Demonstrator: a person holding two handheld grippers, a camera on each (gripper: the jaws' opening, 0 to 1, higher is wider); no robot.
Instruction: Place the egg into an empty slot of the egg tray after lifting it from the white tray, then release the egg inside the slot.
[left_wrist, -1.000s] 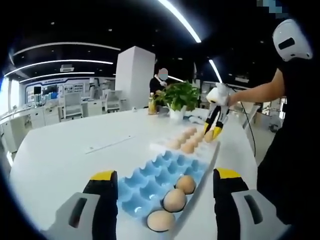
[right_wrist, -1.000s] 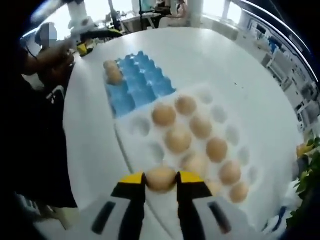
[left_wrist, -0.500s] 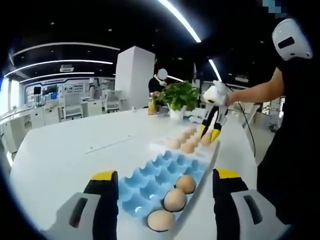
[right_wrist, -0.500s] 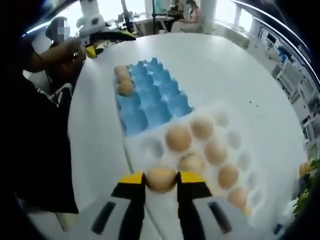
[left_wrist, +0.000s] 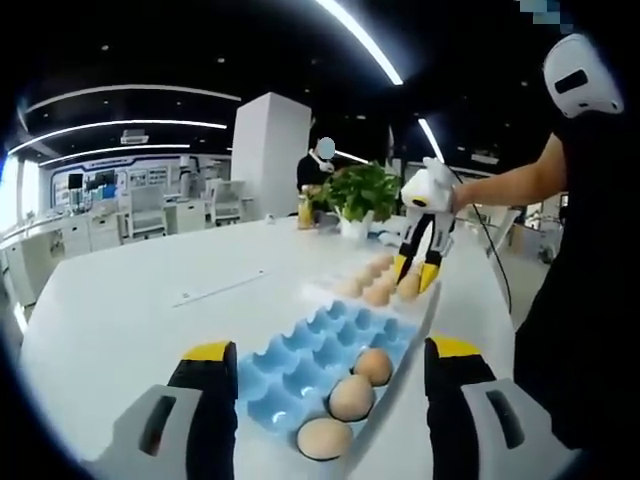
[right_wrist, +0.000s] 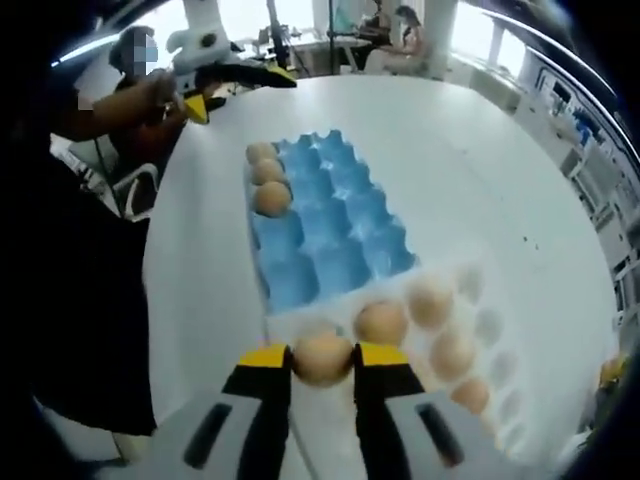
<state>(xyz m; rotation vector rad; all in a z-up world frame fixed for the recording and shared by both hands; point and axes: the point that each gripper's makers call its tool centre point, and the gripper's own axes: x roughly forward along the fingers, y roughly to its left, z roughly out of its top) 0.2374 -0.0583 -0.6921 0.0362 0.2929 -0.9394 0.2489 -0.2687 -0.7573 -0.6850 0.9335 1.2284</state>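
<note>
We find no legible text, label, brand, number or sign on any surface in either gripper view.

blue egg tray (left_wrist: 318, 352), three eggs (left_wrist: 351, 397), apparently

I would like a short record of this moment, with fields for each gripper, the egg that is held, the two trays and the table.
right gripper: shut on the held egg, over the near edge of the white tray
left gripper: open, holding nothing, near the end of the blue egg tray
blue egg tray: three eggs in one edge row, other slots empty
white tray: several eggs lie in it, some slots empty
table: white, carries both trays end to end
</note>
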